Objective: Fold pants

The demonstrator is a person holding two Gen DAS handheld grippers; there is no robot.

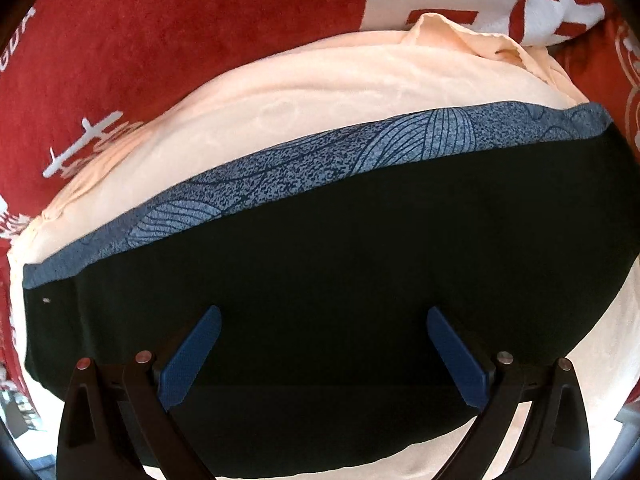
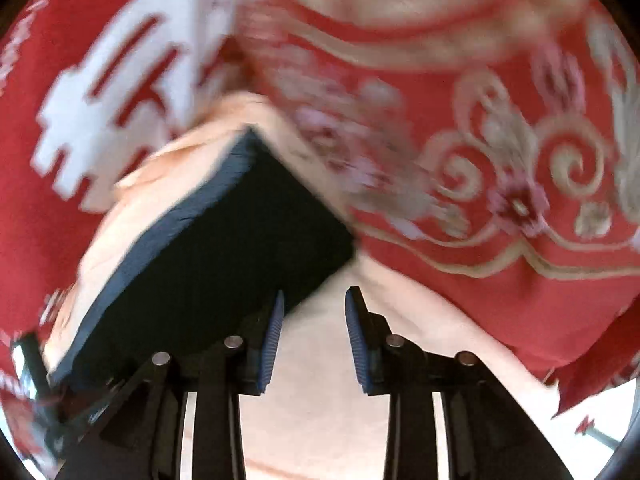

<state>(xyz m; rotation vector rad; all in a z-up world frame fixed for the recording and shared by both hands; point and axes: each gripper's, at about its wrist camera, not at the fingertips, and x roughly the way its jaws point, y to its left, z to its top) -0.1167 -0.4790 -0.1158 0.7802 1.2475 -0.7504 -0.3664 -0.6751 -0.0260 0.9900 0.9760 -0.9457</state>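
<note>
Left wrist: open tool (image 1: 324,314) over black pants (image 1: 340,248).

Each gripper, left (image 1: 324,318) and right (image 2: 314,300), has black linkage arms, silver round pins and blue ribbed pads (image 1: 192,360).

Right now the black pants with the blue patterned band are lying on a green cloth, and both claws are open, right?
Not quite. The cloth under the black pants is pale peach, not green; the left wrist view shows it clearly. The rest holds: the blue patterned band runs along the pants, and the left claw and right claw are both open.
</note>
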